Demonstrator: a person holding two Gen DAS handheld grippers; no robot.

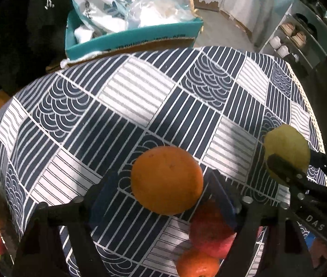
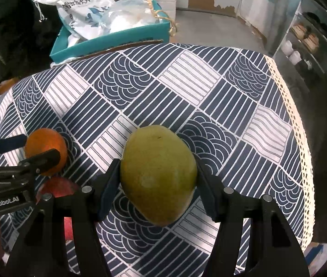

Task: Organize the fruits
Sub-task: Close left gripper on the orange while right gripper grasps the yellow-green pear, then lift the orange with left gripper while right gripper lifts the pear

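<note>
The right gripper's (image 2: 158,180) fingers (image 2: 108,184) clench a green mango (image 2: 157,173). The left gripper's (image 1: 167,184) fingers (image 1: 221,198) flank an orange (image 1: 167,180) above the bench (image 1: 140,97); contact cannot be told. A red apple (image 1: 212,230) lies at the orange's five o'clock.

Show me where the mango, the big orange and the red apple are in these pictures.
mango (image 2: 157,173), right wrist view, middle of its skin
big orange (image 1: 167,180), left wrist view, centre of its peel
red apple (image 1: 212,230), left wrist view, its visible red side

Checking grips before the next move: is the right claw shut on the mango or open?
Shut on it. In the right wrist view, both fingers press the sides of the mango, held above the tablecloth.
</note>
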